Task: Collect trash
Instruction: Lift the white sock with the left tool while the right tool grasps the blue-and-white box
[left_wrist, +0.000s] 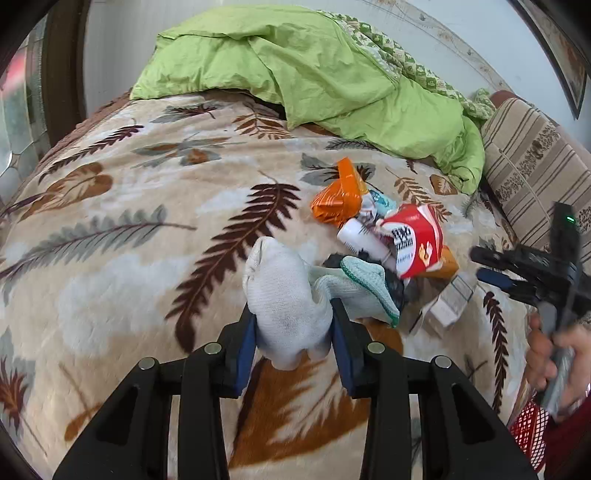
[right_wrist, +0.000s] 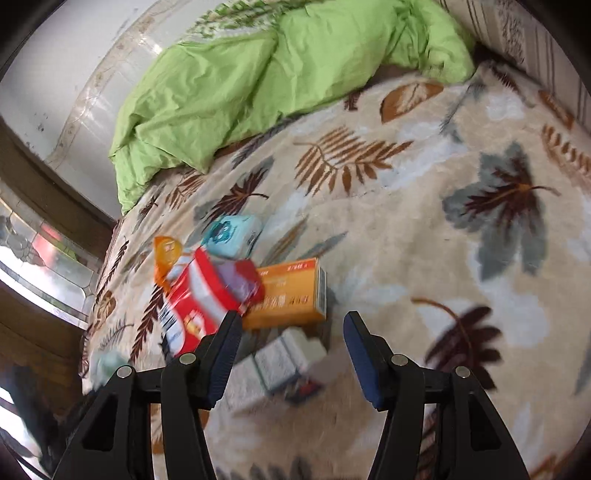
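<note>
**Trash piled on the leaf-print bed, a sock pinched in the left tongs**

Trash is lying in a small heap on the leaf-print blanket (left_wrist: 147, 192), right of centre in the left wrist view and left of centre in the right wrist view.

Nearest the left camera, a white sock (left_wrist: 284, 302) is being held by the left gripper (left_wrist: 295, 332); its blue pads are being pressed narrow against the fabric on both sides, and the toe is sticking up beyond the fingertips. Just right of the sock, a pale cloth with a green edge (left_wrist: 362, 288) is lying over something dark. At the right edge of that view, the right gripper (left_wrist: 495, 269) is being carried by a hand (left_wrist: 554, 362), and a red mesh item (left_wrist: 528, 432) is showing below it.

In the right wrist view, the right gripper (right_wrist: 291, 332) is being held wide, with nothing between its pads. Between the fingers, on the blanket, a blurred grey-white small box (right_wrist: 288, 358) is lying. Just beyond it an orange carton (right_wrist: 288, 295) is resting, touched on its left by a red and white wrapper (right_wrist: 199, 302). Farther left an orange wrapper (right_wrist: 166, 254) is showing, and behind the red one a teal and white packet (right_wrist: 232, 232).

Farthest away, a crumpled green quilt (left_wrist: 295, 66) is bunched at the far end of the bed, and a striped cushion (left_wrist: 535, 158) is standing at the right.
</note>
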